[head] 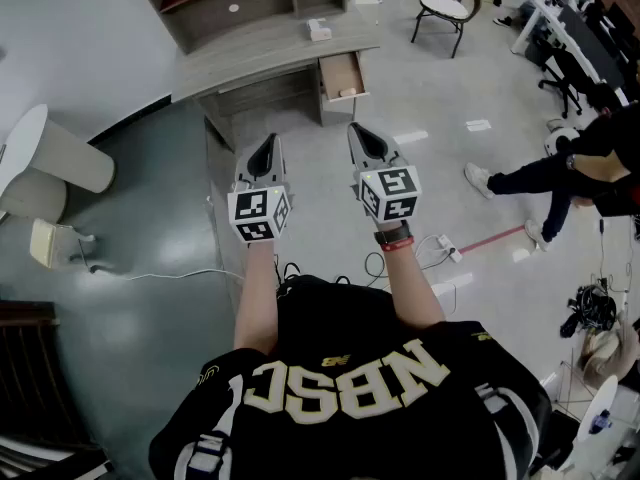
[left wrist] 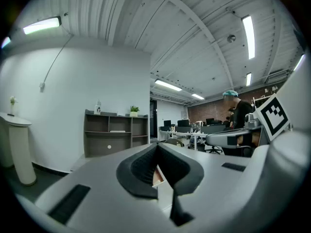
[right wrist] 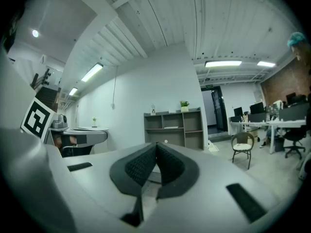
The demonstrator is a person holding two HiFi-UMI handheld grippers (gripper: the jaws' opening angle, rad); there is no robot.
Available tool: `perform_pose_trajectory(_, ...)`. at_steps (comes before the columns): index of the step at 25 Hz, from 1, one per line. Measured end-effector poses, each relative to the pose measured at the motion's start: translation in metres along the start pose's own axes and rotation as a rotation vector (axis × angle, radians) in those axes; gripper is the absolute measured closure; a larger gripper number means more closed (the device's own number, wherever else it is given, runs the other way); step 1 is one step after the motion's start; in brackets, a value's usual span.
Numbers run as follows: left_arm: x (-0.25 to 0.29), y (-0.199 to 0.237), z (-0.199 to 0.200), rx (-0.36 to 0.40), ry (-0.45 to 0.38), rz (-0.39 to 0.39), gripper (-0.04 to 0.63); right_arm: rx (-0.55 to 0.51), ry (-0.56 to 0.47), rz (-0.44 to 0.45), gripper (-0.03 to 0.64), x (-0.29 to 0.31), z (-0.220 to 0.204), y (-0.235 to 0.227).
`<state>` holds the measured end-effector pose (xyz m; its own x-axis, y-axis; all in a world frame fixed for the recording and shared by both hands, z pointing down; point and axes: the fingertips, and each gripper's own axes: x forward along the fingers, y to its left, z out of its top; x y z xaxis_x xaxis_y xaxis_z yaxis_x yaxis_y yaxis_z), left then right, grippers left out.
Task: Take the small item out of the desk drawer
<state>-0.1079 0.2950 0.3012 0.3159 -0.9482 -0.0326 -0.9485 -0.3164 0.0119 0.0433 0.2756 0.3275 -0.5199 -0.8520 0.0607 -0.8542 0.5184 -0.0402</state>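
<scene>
Drawer point(head: 343, 73) open in table point(head: 270, 43).
Left gripper point(head: 266, 144), right gripper point(head: 358, 131): fingers together, empty; small item point(head: 348, 92) seemingly in drawer.

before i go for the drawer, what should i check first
1. drawer open: ok
2. small item showing inside it: ok
3. left gripper empty: ok; jaws shut, not ok for a grab
4. right gripper empty: ok; jaws shut too, not ok
5. both held close enough to the drawer: not ok, they are well short of the desk
6. what the item is: cannot tell, too small
</scene>
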Motion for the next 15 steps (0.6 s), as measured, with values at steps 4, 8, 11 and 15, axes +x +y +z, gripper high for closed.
perform_pose_trajectory(4,-0.001,-0.011,-0.003,0.008,-0.001,0.002,0.589,0.002,-0.004,-0.005,0.612,-0.007,-0.003,-0.007)
perform_pose_trajectory(8,0.002,-0.018,-0.004,0.011,0.002,0.002,0.589,-0.002,-0.007,-0.005,0.612,-0.011,-0.004,-0.011)
perform_pose_trajectory(11,0.006,-0.027,-0.004,0.016,0.006,-0.012,0.589,0.013,-0.012,-0.014,0.611,-0.013,-0.004,-0.02)
perform_pose_trajectory(15,0.01,-0.031,-0.009,0.015,0.019,-0.031,0.589,0.027,-0.021,-0.003,0.609,-0.01,-0.006,-0.021)
